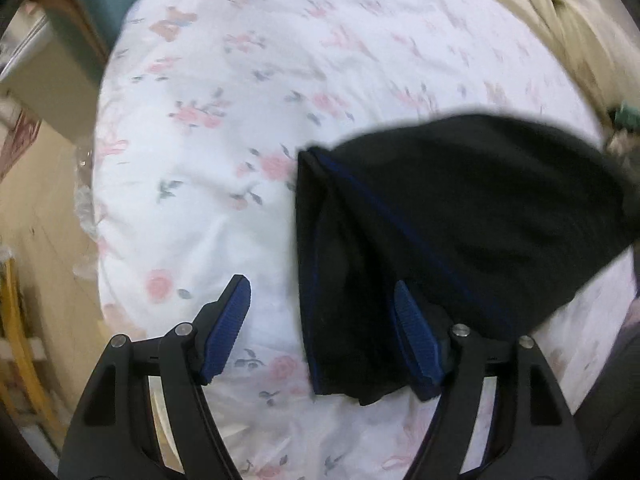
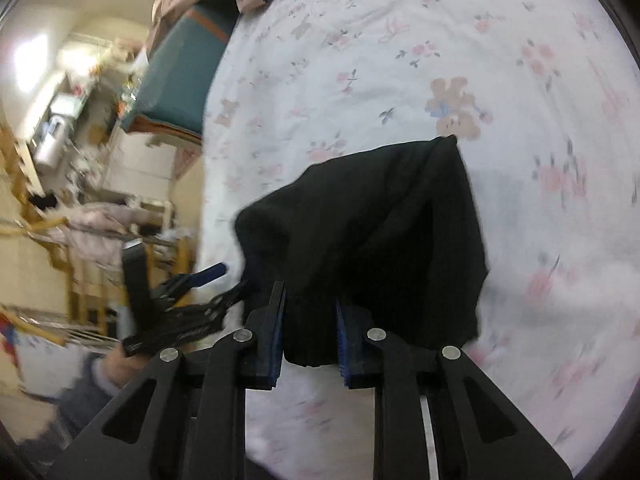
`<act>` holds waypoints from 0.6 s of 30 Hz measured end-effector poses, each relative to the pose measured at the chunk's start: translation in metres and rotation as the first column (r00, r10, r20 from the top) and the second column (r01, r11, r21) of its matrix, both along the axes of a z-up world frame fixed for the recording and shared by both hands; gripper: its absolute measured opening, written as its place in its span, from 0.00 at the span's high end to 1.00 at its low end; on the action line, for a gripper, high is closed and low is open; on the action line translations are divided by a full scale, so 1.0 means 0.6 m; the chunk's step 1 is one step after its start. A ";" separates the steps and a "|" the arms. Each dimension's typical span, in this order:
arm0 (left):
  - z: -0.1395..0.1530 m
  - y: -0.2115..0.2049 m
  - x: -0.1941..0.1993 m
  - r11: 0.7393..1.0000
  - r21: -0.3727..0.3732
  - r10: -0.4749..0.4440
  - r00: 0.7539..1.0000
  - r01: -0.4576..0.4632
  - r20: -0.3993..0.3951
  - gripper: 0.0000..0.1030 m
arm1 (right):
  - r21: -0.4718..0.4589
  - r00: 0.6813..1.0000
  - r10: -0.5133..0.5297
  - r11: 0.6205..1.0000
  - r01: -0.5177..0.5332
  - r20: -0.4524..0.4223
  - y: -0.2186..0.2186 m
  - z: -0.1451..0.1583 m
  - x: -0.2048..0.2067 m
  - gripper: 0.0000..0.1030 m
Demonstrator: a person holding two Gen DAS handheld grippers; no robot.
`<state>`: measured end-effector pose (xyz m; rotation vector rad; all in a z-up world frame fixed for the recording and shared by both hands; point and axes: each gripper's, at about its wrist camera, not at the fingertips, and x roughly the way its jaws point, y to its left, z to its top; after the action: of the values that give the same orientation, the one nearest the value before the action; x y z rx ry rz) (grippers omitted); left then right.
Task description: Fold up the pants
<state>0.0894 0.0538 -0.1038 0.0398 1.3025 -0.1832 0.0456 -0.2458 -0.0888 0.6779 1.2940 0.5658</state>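
Note:
The black pants (image 1: 460, 208) with a blue side stripe lie bunched over the white floral bed sheet (image 1: 240, 120). My left gripper (image 1: 324, 292) is open; its right finger rests against the pants' edge and nothing is held between the pads. In the right wrist view my right gripper (image 2: 310, 312) is shut on a thick fold of the black pants (image 2: 372, 232), which hang lifted above the floral bed sheet (image 2: 500, 80). The left gripper (image 2: 192, 280) shows at the left of that view, open, beside the pants.
A beige blanket (image 1: 560, 32) is piled at the bed's far right. The bed edge runs along the left, with a teal cabinet (image 2: 180, 76), wooden furniture (image 2: 80, 280) and clutter beyond it. A person's hand (image 2: 116, 364) holds the left gripper.

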 end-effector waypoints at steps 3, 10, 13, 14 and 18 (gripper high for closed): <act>0.010 0.007 0.003 0.999 -0.019 0.028 0.999 -0.027 0.032 0.31 | -0.074 0.995 -0.035 0.997 0.028 -0.093 0.007 -0.053 -0.016 0.76; 0.011 -0.033 -0.009 0.999 -0.019 -0.039 0.995 0.041 0.087 0.31 | -0.158 0.968 -0.042 0.987 0.002 -0.249 -0.005 -0.116 -0.020 0.54; 0.033 -0.046 -0.016 0.997 -0.051 -0.056 0.983 0.066 0.172 0.31 | -0.275 0.995 -0.054 0.961 0.027 -0.090 -0.019 -0.056 -0.012 0.54; 0.033 -0.056 -0.013 0.995 -0.058 -0.065 0.980 0.077 0.191 0.31 | -0.294 0.997 -0.068 0.954 0.059 -0.022 -0.023 -0.037 -0.009 0.54; 0.007 -0.093 0.006 0.988 -0.083 -0.117 0.982 0.130 0.148 0.32 | -0.275 0.993 -0.005 0.961 0.037 0.115 0.007 -0.023 0.021 0.65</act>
<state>0.0930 -0.0023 -0.0996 0.0548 1.1480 -0.3408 0.0583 -0.2418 -0.1025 0.4207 1.2290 0.3897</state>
